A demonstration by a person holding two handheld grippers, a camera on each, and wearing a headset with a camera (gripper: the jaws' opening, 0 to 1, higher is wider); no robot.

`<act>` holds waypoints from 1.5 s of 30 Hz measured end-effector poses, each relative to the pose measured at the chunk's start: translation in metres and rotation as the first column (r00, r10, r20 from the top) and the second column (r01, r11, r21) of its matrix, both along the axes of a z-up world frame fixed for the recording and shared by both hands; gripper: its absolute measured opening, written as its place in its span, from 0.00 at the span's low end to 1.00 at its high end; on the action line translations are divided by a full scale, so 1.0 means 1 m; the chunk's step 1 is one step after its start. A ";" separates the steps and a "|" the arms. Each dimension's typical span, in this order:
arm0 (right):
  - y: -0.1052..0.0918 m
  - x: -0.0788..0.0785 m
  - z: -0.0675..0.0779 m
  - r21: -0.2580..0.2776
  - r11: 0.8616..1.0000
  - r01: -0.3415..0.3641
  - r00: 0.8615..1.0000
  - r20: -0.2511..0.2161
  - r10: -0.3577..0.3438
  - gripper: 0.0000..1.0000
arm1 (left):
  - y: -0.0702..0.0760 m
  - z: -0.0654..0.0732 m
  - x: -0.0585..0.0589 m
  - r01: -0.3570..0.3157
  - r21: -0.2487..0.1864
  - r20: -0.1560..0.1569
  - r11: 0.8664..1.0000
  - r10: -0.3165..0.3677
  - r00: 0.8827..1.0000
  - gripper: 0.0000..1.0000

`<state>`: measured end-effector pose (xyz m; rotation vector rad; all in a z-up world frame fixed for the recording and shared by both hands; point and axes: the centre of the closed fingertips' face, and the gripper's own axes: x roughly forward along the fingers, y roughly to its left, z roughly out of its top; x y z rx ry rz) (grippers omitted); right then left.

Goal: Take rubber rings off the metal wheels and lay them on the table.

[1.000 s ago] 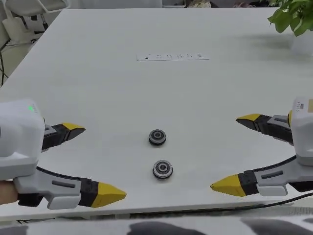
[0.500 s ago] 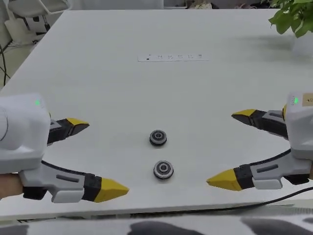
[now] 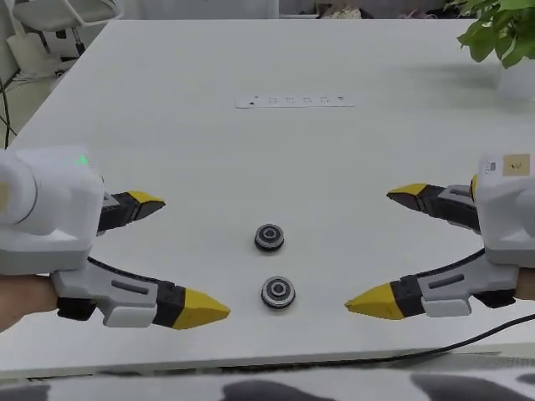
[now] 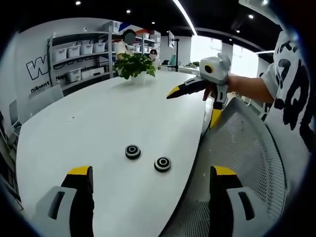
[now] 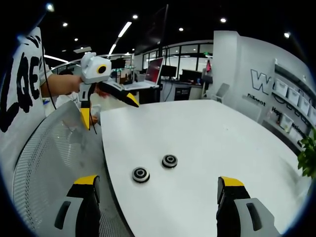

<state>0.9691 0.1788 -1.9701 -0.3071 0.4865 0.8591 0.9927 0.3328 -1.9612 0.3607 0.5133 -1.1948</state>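
Note:
Two small metal wheels with black rubber rings lie flat near the table's front edge: the far wheel (image 3: 269, 237) (image 4: 132, 151) (image 5: 170, 161) and the near wheel (image 3: 277, 291) (image 4: 162, 164) (image 5: 140, 174). My left gripper (image 3: 184, 255) (image 4: 150, 174) hovers open to their left, about a hand's width away and holding nothing. Across from it my right gripper (image 3: 376, 249) (image 5: 158, 183) hovers open on their right, also holding nothing. Each gripper appears in the other's view: the right gripper (image 4: 197, 86), the left gripper (image 5: 106, 84).
A white socket strip (image 3: 294, 100) is set in the white table (image 3: 209, 150) farther back. A potted plant (image 3: 497, 29) stands at the far right corner. A cable (image 3: 468, 344) runs along the front edge at right. A mesh chair (image 4: 247, 148) is by the table's front.
Both grippers have moved slightly inward toward the wheels, still open. The two wheels have not moved.

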 end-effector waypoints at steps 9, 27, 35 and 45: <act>0.003 0.009 -0.002 -0.009 1.000 -0.013 1.000 0.004 0.013 0.96 | -0.009 -0.004 0.005 0.025 0.014 0.006 1.000 -0.025 1.000 0.97; 0.012 0.018 -0.014 -0.035 0.997 -0.068 0.998 -0.006 0.068 0.91 | -0.021 -0.011 0.011 0.066 0.044 0.021 0.997 -0.067 0.998 0.95; 0.014 0.021 -0.018 -0.044 0.995 -0.087 0.996 -0.015 0.087 0.88 | -0.025 -0.016 0.011 0.082 0.057 0.015 0.995 -0.083 0.996 0.92; 0.017 0.023 -0.030 -0.058 0.992 -0.114 0.993 -0.028 0.113 0.83 | -0.028 -0.026 0.013 0.092 0.065 -0.002 0.994 -0.092 0.996 0.88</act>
